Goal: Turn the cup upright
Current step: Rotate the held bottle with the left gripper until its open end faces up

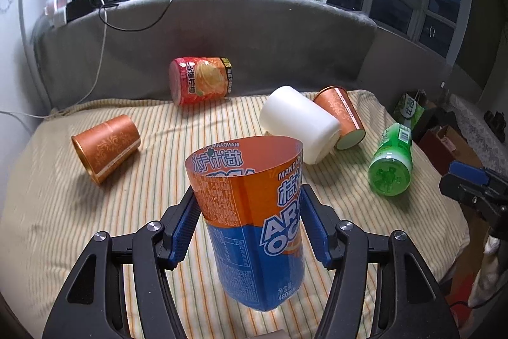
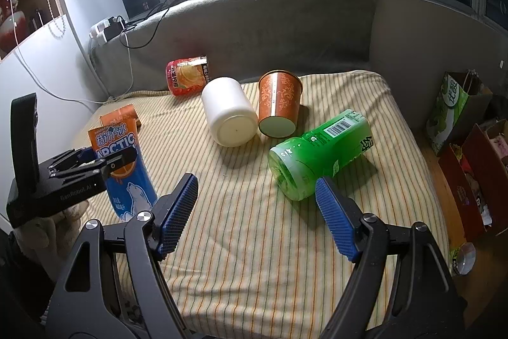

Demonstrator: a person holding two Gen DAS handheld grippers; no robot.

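My left gripper [image 1: 249,221] is shut on an orange-and-blue Arctic Ocean cup [image 1: 250,212] and holds it upright, mouth up, on the striped cushion [image 1: 158,123]. The same cup shows at the left of the right wrist view [image 2: 127,167], held by the left gripper [image 2: 95,162]. My right gripper [image 2: 255,213] is open and empty, just short of a green cup [image 2: 317,151] lying on its side. The green cup also shows in the left wrist view [image 1: 392,159], with my right gripper [image 1: 470,180] at the right edge.
Lying on the cushion are a white cup [image 2: 228,116], an orange patterned cup [image 2: 279,104], a red-orange cup [image 2: 187,75] by the grey backrest [image 2: 270,27], and another orange cup [image 1: 106,145] at the left. Bags and boxes [image 2: 466,148] stand on the floor at the right.
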